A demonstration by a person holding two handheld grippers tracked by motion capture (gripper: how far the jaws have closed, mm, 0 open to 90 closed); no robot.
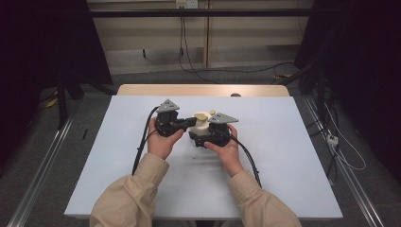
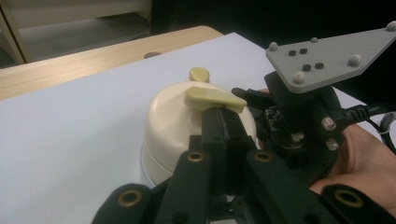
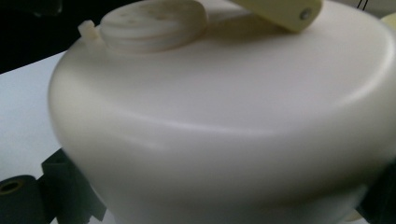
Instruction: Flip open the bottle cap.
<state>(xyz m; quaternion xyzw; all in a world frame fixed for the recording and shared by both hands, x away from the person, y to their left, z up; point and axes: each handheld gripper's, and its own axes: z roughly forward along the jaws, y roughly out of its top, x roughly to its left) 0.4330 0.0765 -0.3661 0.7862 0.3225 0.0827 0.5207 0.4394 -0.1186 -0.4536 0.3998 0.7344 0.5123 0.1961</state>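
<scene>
I see a squat, cream-coloured domed container (image 2: 187,126) of smooth, slightly glossy plastic sitting near the middle of the matte pale-blue table (image 1: 283,156), with a yellowish flat lever (image 2: 212,99) lying across its rounded top and a small ribbed round knob (image 3: 154,23) beside it. My left gripper (image 2: 224,119) has its matte black jaws clenched together, their tips just under the lever's end, though I cannot tell whether they pinch it. My right gripper (image 1: 208,137) hugs the container's side, its jaws standing on either flank of the wide body, gripping it.
</scene>
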